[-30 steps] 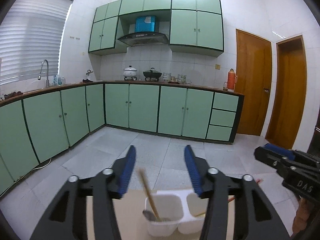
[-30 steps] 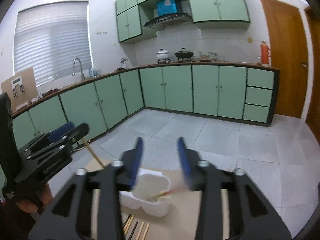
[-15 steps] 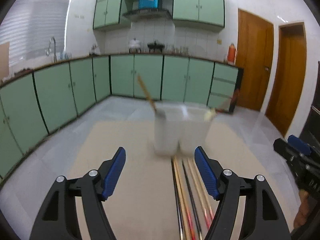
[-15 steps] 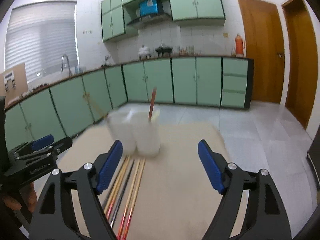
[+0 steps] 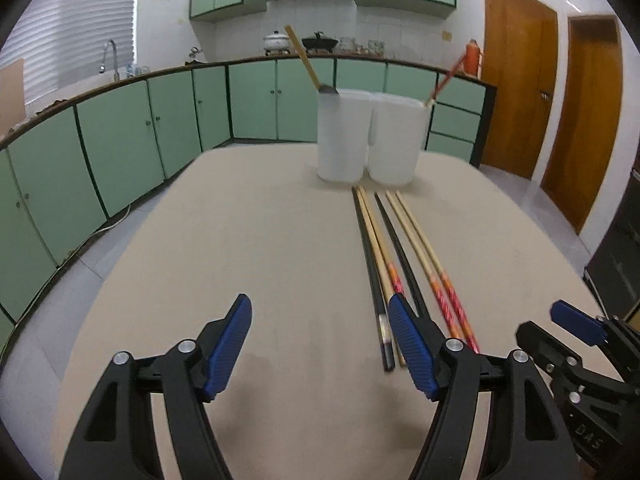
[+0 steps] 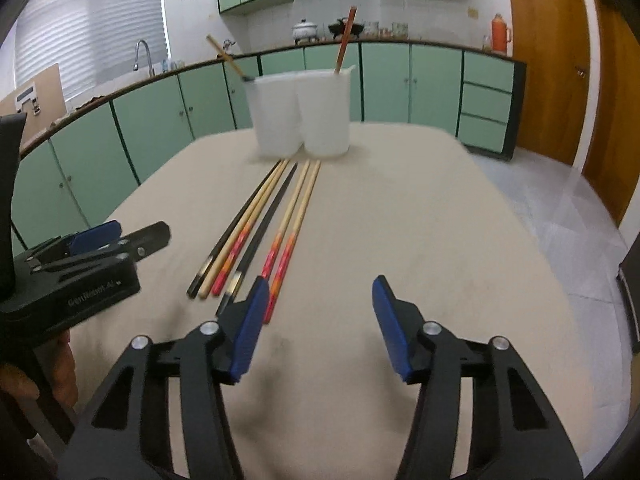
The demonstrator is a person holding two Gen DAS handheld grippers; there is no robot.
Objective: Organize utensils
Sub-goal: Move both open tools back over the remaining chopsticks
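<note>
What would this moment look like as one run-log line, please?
left gripper: open, empty | right gripper: open, empty, jaws just closing | chopsticks: on table | holder: one utensil per cup

Each camera sits low over the table [image 5: 256,240], looking forward and slightly down. Both see the chopsticks [image 5: 404,248] up close, the white holder [image 6: 300,116] farther off, and the green cabinets [image 6: 400,80] behind.

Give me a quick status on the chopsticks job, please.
Left gripper and right gripper open, empty. Chopsticks flat on table before white holder. Path clear.
</note>
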